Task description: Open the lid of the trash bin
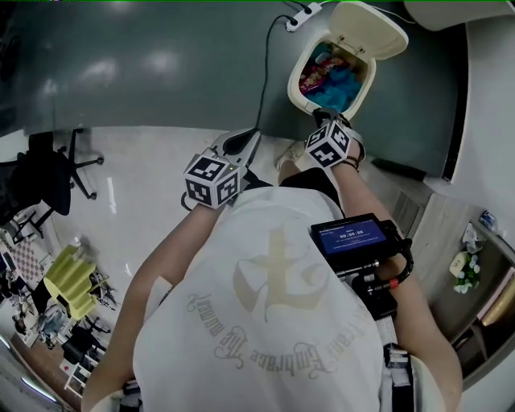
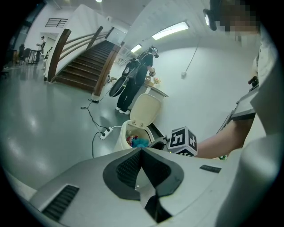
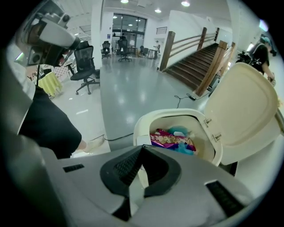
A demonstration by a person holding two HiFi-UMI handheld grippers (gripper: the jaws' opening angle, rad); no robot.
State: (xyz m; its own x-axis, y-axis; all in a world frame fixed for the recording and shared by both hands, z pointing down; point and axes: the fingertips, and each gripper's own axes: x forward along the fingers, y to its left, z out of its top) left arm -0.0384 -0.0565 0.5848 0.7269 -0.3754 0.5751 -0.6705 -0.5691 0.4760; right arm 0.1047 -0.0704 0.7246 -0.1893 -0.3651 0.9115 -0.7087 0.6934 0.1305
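Note:
The cream trash bin (image 1: 299,84) stands by the grey wall with its lid (image 1: 370,30) swung up and back. Pink and blue rubbish (image 1: 331,74) fills it. My right gripper (image 1: 325,117) hangs just over the bin's near rim, jaws shut with nothing between them. In the right gripper view the bin's rim (image 3: 146,123) and raised lid (image 3: 245,116) lie straight beyond that gripper (image 3: 142,147). My left gripper (image 1: 241,145) is held back to the left, shut and empty. From the left gripper view the bin (image 2: 122,138) sits past that gripper (image 2: 142,150).
A power strip (image 1: 304,14) with a black cable lies on the floor left of the bin. An office chair (image 1: 50,167) stands far left. A staircase (image 2: 84,62) and a person beside a bicycle (image 2: 133,80) are behind the bin. A wall closes in at the right.

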